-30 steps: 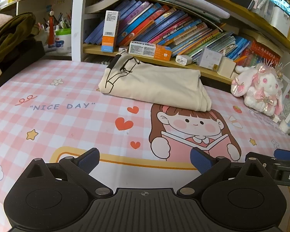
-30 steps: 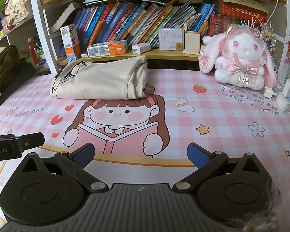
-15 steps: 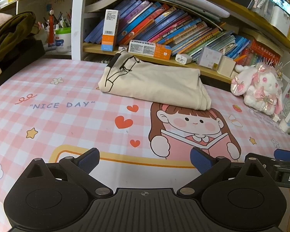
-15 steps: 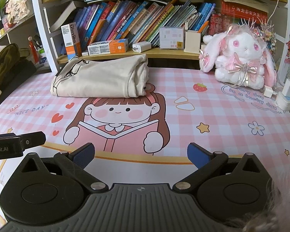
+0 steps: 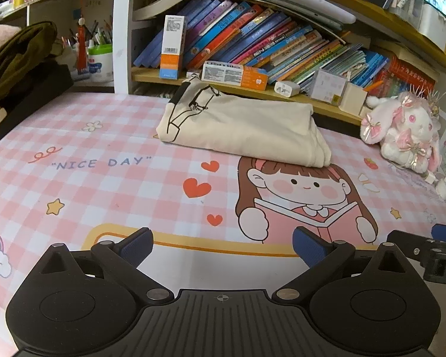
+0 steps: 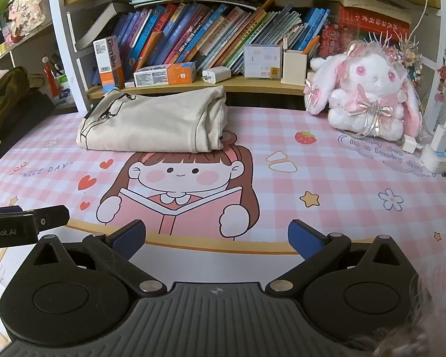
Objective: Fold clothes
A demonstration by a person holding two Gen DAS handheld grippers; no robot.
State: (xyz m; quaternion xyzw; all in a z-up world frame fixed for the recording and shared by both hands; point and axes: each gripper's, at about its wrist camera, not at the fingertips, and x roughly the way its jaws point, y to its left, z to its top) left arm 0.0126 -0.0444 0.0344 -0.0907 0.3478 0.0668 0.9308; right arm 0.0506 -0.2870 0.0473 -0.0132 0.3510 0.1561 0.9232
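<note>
Cream cloth, the folded shirt (image 5: 243,128), lies at the far edge of the pink checked mat (image 5: 104,178), just before the bookshelf (image 5: 252,89). In the left wrist view the left gripper (image 5: 223,245) hovers low over the near mat, fingers spread wide and empty, well short of the shirt.

In the right wrist view the right gripper (image 6: 217,238) likewise gapes with nothing between its fingers; the shirt (image 6: 154,122) sits ahead and left, a plush rabbit (image 6: 368,92) well to its right.
</note>
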